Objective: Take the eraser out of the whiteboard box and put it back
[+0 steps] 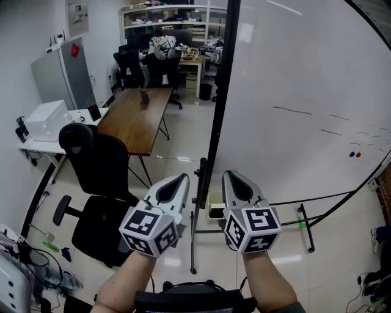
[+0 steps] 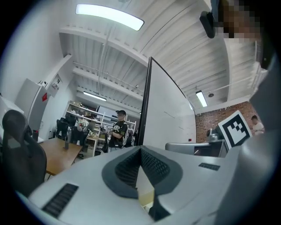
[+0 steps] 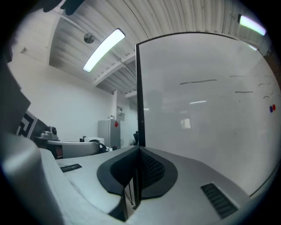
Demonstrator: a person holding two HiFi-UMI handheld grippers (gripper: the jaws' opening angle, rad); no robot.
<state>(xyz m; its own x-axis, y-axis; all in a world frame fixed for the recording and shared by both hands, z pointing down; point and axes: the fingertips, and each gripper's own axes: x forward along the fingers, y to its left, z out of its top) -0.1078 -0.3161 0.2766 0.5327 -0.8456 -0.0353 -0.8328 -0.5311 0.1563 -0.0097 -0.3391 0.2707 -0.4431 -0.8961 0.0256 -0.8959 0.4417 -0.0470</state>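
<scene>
Left gripper (image 1: 182,178): jaws pressed together, nothing between. Right gripper (image 1: 228,175): same, tips touching. Both near whiteboard (image 1: 293,73) edge.

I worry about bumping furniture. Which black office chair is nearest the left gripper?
The black office chair with the tall backrest, just left of the left gripper, at the wooden table's near end. The other chairs stand at its far end.

An office: a standing whiteboard (image 1: 293,92); a long wooden table (image 1: 137,116); black swivel chairs (image 1: 98,165); cluttered shelves (image 1: 165,18) behind
</scene>
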